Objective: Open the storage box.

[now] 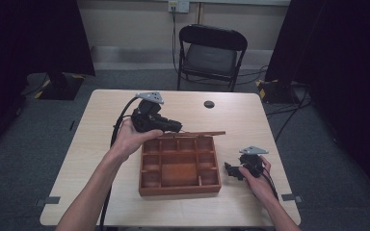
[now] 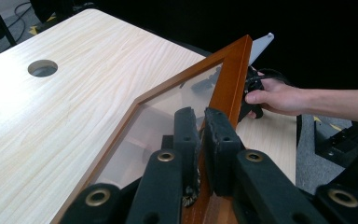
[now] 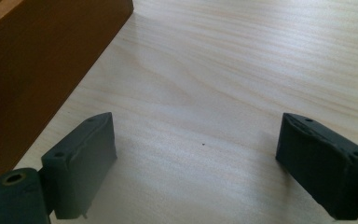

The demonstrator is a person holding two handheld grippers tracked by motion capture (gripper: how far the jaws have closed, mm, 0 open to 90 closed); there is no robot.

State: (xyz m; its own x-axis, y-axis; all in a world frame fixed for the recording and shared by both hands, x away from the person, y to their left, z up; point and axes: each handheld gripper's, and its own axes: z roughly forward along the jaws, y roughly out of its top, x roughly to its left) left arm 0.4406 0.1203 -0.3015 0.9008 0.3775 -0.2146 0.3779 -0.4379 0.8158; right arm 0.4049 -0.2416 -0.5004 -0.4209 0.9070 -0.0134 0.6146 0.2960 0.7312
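Left gripper [image 2: 200,135] clamped tight on the glass lid's [image 2: 168,116] wooden frame, tilted up over the box [image 1: 179,166]. Right gripper [image 3: 196,163] spread wide, resting beside the box.

The table [image 1: 101,159] is lit evenly and softly from above, while the room around it is left dim and dark at both sides. In the right gripper view, blurred shadows are cast beneath the near, unsharp jaws; the high view is rendered soft and slightly grainy
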